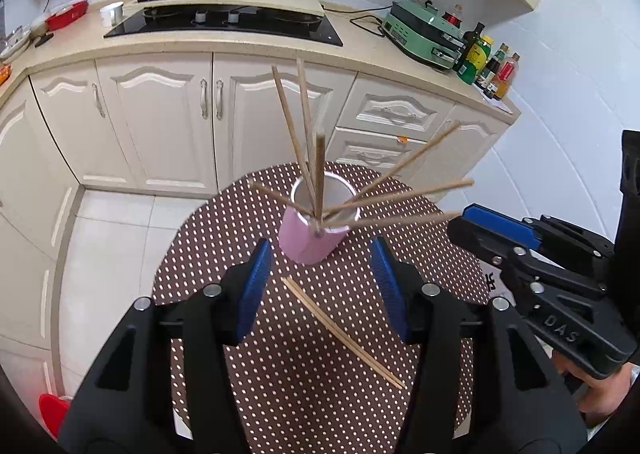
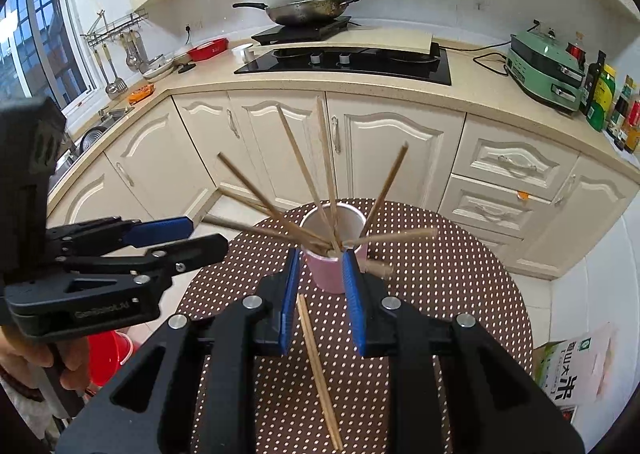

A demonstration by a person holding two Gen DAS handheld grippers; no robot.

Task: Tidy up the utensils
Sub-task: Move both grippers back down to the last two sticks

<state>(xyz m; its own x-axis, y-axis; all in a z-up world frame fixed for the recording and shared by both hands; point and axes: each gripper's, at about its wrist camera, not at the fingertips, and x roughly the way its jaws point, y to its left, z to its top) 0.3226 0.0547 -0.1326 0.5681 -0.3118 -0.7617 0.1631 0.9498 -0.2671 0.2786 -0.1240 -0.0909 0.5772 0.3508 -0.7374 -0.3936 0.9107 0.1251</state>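
Two chopsticks (image 1: pixel 344 334) lay side by side on the dotted table (image 1: pixel 224 254), nearest us and touching nothing. Our left gripper (image 1: pixel 320 286) hung over them spread wide, empty; the right gripper (image 2: pixel 320 306) was parted too, holding nothing. Honestly the risk was the pink cup (image 1: pixel 310 246) just beyond: its fanned sticks (image 1: pixel 400 194) leaned so far out that one nudge could tip it. We couldn't see the cup's bottom or count the sticks for sure.
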